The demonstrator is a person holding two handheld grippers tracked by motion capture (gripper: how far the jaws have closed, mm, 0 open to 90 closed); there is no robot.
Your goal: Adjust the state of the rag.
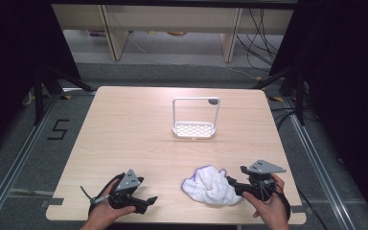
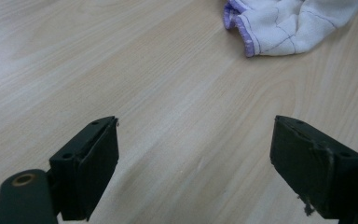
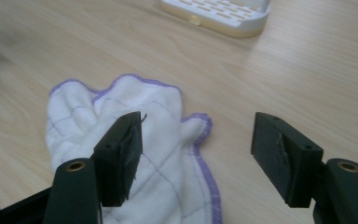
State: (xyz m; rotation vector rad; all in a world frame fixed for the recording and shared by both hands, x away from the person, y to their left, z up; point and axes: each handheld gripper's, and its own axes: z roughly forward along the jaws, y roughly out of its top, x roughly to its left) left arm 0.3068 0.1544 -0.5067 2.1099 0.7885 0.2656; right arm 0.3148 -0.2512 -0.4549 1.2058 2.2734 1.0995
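Two grippers at the near edge of the desk [image 1: 124,124], both spread and holding nothing. We read this as the approach step: the white cloth with purple hem [image 1: 212,186] lies crumpled on the near right part of the desk, not yet gripped.

Right gripper [image 1: 233,185] sits just at the cloth's right side. In the right gripper view its jaws stand wide apart; one jaw is over the cloth [image 3: 135,154], the other over bare wood, and no pad presses on fabric. The hem runs between the jaws.

Left gripper [image 1: 146,202] is well apart from the cloth, to its left, jaws wide over bare wood. In the left gripper view the cloth [image 2: 289,25] sits ahead near the top edge.

White rack with a slotted tray and tall frame [image 1: 195,120] stands upright farther back, mid-desk, well apart from cloth and grippers. Probably the hanging target, but that's our guess.

Next move, as we judge it: lower the right gripper so a fold or the hem sits squarely between the pads, then close. Risk: pinching only a loose layer and letting the cloth slip, or dragging it off the near edge.
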